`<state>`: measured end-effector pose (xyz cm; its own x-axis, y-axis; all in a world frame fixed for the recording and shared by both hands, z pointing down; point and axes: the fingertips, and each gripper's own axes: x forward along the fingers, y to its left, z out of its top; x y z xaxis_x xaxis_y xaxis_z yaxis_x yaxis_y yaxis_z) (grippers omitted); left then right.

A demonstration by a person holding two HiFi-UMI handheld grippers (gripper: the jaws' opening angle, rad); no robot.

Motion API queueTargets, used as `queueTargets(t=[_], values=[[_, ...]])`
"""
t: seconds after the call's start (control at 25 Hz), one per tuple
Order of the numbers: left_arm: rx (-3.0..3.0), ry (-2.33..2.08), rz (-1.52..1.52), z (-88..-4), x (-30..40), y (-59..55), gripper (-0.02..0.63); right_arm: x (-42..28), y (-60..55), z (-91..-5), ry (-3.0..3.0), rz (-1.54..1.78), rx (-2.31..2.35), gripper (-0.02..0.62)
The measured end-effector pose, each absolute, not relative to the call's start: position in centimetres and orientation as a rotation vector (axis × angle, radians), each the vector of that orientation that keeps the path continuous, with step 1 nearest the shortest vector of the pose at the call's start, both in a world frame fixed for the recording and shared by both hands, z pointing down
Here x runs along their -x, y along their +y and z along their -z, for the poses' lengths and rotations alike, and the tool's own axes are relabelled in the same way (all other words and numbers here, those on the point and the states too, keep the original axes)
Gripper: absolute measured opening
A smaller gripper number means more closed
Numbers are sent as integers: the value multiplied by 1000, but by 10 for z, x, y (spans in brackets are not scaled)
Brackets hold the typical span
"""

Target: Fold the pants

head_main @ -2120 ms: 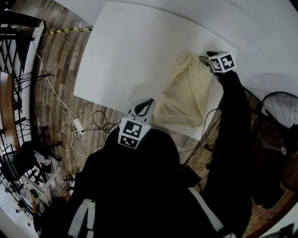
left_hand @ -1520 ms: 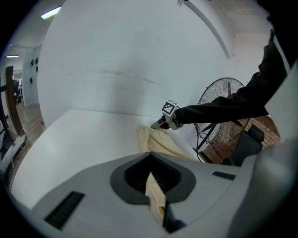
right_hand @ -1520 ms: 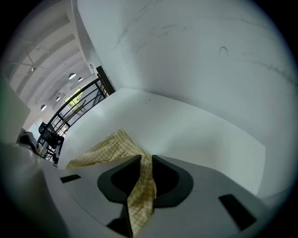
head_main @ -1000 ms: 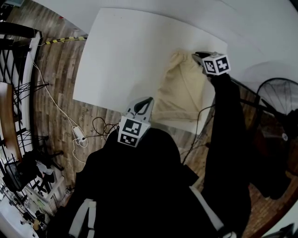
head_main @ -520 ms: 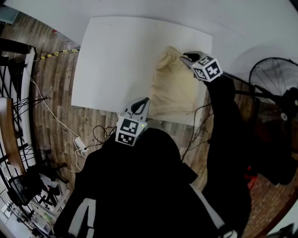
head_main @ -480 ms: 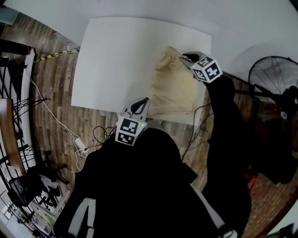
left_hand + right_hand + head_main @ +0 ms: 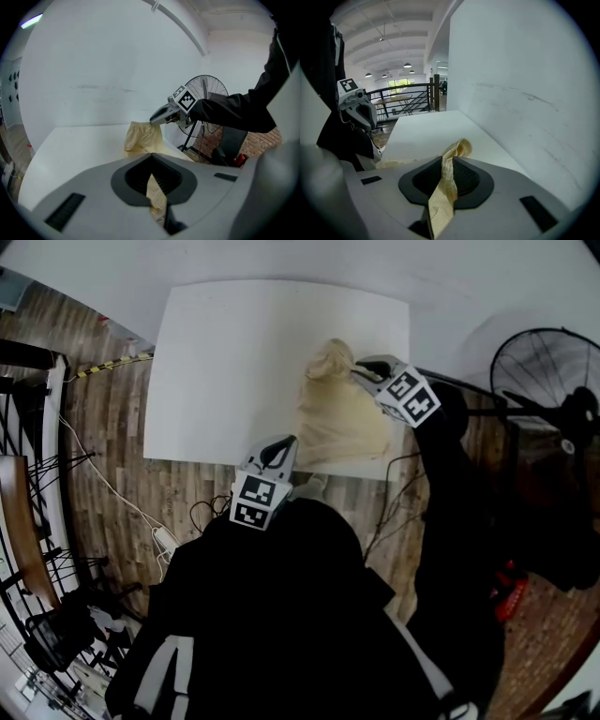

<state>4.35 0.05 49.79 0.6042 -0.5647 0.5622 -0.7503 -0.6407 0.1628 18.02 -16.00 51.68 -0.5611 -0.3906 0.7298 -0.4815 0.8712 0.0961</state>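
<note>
The cream pants lie on the right part of the white table. My right gripper is shut on their far end and holds it lifted and bunched above the rest of the cloth; cream fabric runs between its jaws. My left gripper is shut on the near edge at the table's front; a strip of the pants is pinched between its jaws. In the left gripper view the right gripper holds the raised end of the pants over the table.
A standing fan is on the floor right of the table, also seen as the fan behind the right arm. Cables and a power strip lie on the wood floor at the left. A white wall borders the table's far side.
The right gripper has carried the far end of the pants up and toward the near edge, bunching the cloth. The left gripper stays at the front edge. The head view has shifted.
</note>
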Motion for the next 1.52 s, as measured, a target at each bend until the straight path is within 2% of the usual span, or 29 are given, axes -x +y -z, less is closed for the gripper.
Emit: queueTargets(t=[0.76, 1.52], values=[[-2508, -964, -692, -497, -61, 16, 3, -174, -53, -519, -2192, 96, -485, 66], [-2496, -954, -714, -506, -62, 36, 2, -183, 43, -615, -1794, 612, -81, 66]])
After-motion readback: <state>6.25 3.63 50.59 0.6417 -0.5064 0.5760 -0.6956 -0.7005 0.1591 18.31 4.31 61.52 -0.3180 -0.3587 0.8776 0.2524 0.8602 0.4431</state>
